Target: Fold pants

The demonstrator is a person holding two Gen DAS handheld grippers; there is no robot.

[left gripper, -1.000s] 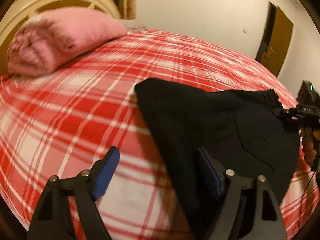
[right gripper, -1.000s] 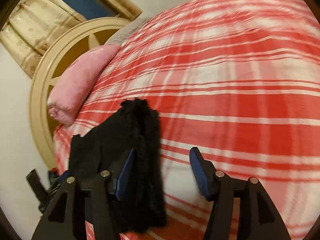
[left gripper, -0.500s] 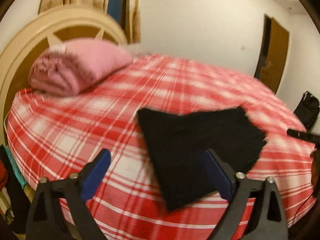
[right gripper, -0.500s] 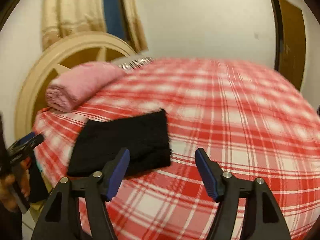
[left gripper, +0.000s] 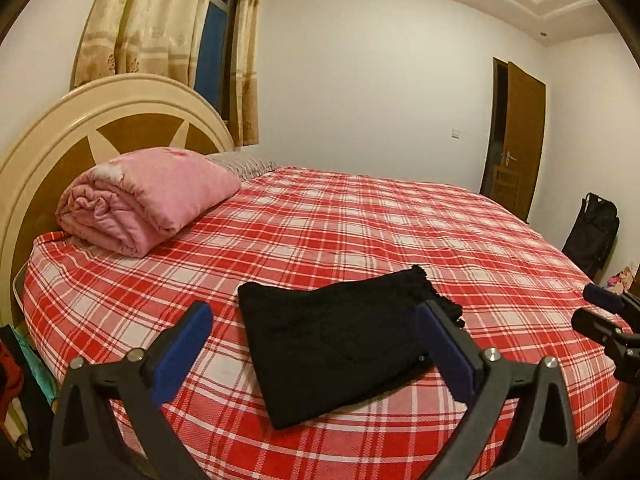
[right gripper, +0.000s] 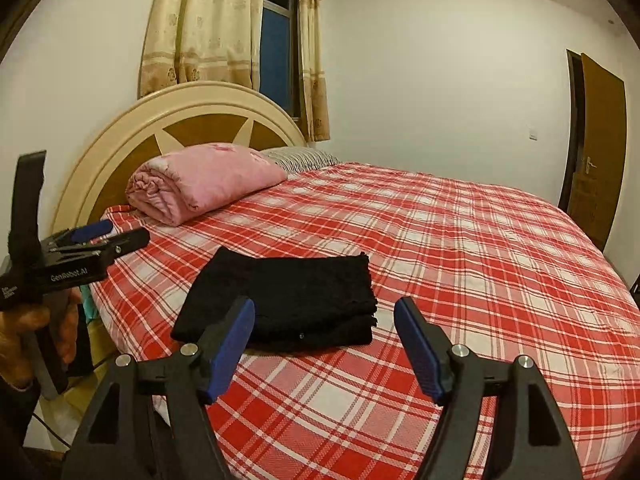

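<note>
The black pants [left gripper: 336, 344] lie folded into a compact rectangle near the front edge of the red plaid bed [left gripper: 360, 232]; they also show in the right wrist view [right gripper: 288, 300]. My left gripper [left gripper: 316, 344] is open and empty, held back from the bed, above and in front of the pants. My right gripper [right gripper: 324, 340] is open and empty, also drawn back from the pants. The left gripper also shows at the left edge of the right wrist view [right gripper: 104, 236], and the right gripper at the right edge of the left wrist view [left gripper: 600, 312].
A rolled pink quilt [left gripper: 144, 196] and a striped pillow [right gripper: 300, 158] lie by the round headboard [left gripper: 100, 120]. A brown door [left gripper: 516, 140] and a black bag [left gripper: 592, 236] stand at the right wall. Curtains [right gripper: 208, 24] hang behind the bed.
Both grippers have let go of the pants and pulled back and up from the bed. The pants now lie folded and still on the bedspread.
</note>
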